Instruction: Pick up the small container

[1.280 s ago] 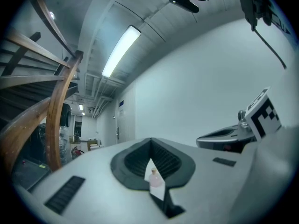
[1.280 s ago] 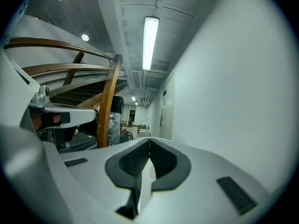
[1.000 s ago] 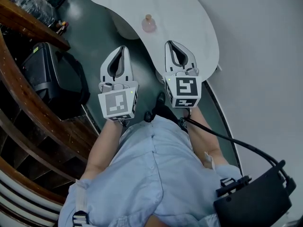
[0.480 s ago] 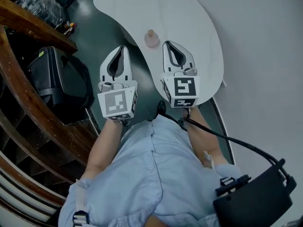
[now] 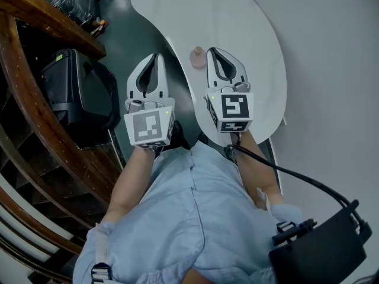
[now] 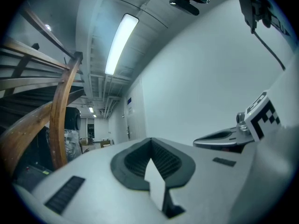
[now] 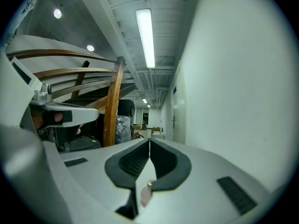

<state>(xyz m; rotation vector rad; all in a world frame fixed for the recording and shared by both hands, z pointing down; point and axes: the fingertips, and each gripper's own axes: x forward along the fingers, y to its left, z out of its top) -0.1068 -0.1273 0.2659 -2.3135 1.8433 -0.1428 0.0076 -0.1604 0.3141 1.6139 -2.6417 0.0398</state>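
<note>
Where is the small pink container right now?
Head view: the small pink container sits on the white table near its edge, just left of the right tongs.

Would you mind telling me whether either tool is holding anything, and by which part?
Nothing is held: the left tool and right tool are shut and empty; the small bottle stands free on the table.

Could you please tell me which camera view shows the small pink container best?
The head view: the small container sits in plain sight on the white table. The right gripper view shows a sliver; the left gripper view shows none.
</note>
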